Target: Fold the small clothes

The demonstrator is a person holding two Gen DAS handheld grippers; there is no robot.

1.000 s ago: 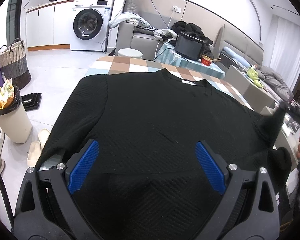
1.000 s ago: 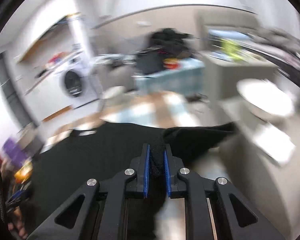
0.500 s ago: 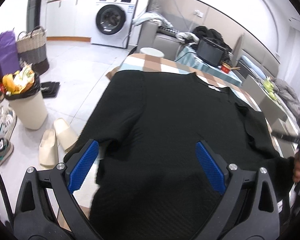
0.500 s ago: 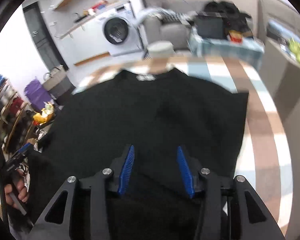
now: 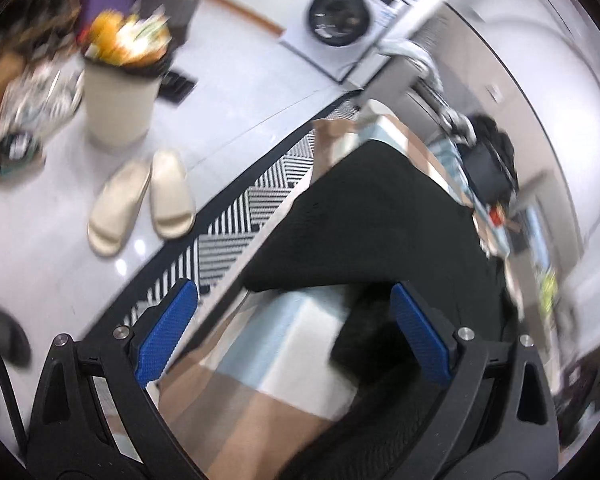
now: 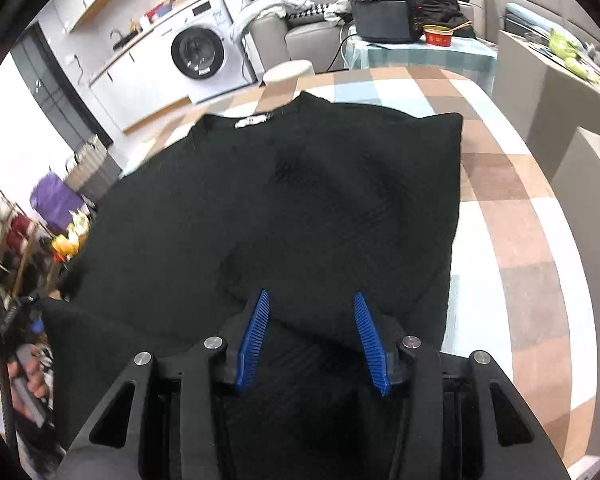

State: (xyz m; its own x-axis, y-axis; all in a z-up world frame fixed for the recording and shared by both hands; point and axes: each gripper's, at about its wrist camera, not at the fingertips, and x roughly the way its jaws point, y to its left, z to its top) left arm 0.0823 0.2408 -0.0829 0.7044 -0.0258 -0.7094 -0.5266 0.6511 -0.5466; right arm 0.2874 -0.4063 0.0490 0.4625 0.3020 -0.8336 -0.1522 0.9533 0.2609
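A black knit sweater [image 6: 300,200] lies flat on the checked tablecloth [image 6: 512,208], collar with white label [image 6: 252,121] at the far side. Its right sleeve is folded inward over the body. My right gripper [image 6: 310,300] is open and empty, just above the folded sleeve near the hem. In the left wrist view, my left gripper [image 5: 296,304] is open and empty at the table's left edge, over the hanging left sleeve [image 5: 364,216] of the sweater. The view is tilted and blurred.
Beige slippers [image 5: 140,200], a bin [image 5: 120,92] and a striped rug [image 5: 260,208] lie on the floor to the left. A washing machine [image 6: 200,52], sofa [image 6: 300,32] and side table with a black appliance [image 6: 384,16] stand behind the table.
My right gripper let go of the right sleeve, which now lies folded on the body, and opened. My left gripper swung left and tilted down toward the table's left edge and the left sleeve.
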